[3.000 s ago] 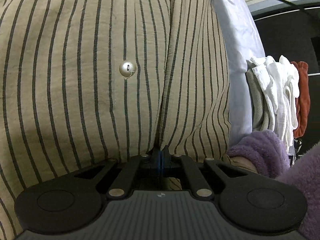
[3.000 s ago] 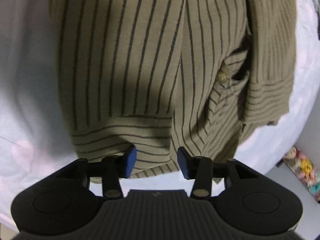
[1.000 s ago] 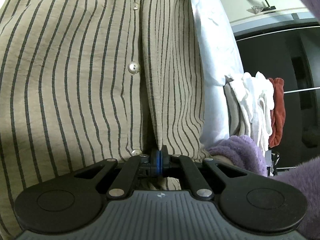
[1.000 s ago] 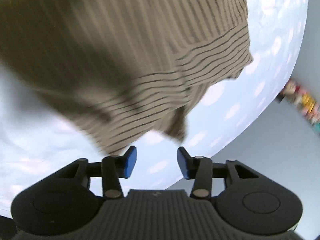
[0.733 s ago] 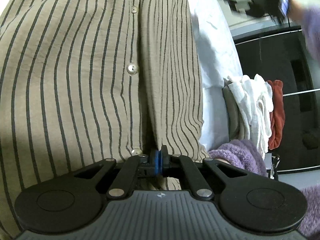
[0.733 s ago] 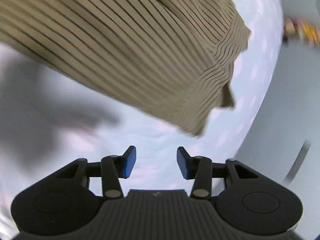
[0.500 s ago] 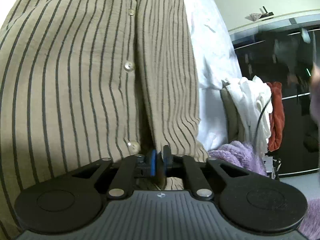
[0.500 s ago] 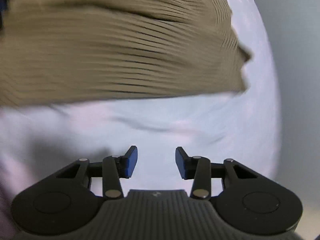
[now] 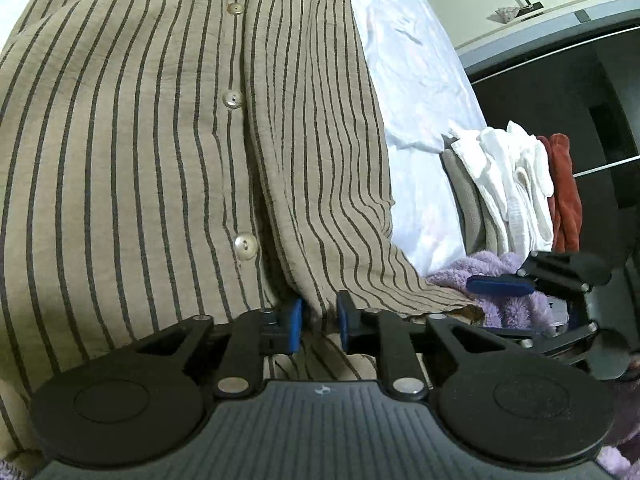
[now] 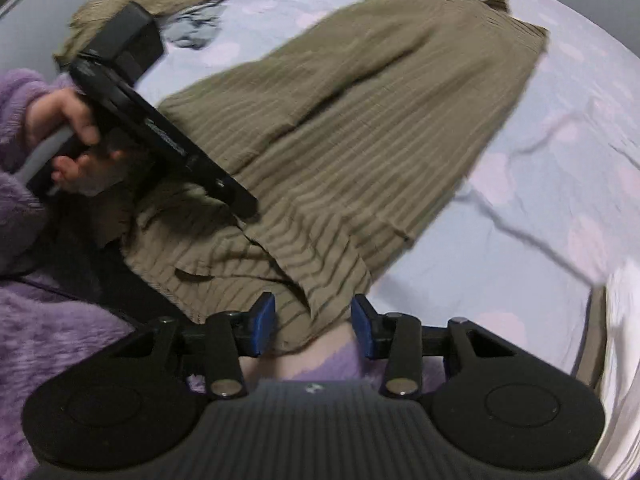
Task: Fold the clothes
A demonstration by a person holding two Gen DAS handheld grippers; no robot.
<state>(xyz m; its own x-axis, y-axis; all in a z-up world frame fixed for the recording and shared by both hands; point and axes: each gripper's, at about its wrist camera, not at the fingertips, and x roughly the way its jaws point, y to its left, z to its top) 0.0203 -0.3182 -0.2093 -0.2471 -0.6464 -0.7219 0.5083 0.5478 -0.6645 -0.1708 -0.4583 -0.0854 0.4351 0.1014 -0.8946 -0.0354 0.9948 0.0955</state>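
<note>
Shirt: a tan button-up shirt (image 9: 168,152) with thin dark stripes lies spread on a bed sheet (image 10: 540,208) that is pale with faint pink cloud shapes.
Left tool: the left tool (image 9: 318,322) sits low at the shirt's near edge, its blue pads a little apart with a raised fold of the striped cloth standing in the gap; the pads do not visibly press it.
Right tool: the right tool (image 10: 314,326) hovers over the shirt's near corner, its blue pads spread wide, with cloth and a strip of purple sleeve showing between them and nothing gripped.
Left view only: three pale buttons (image 9: 233,100) run down the placket; past the shirt's right edge a stack of folded clothes (image 9: 516,184), grey, white and rust, stands on the bed; the right tool's blue pad and black frame show at the right, over fuzzy purple fabric (image 9: 492,276).
Right view only: the shirt is seen whole, its far hem toward the upper right; a hand (image 10: 68,120) in a purple fleece sleeve grips the left tool's handle at the left, the tool's black body lying over the shirt. The picture is slightly motion-blurred.
</note>
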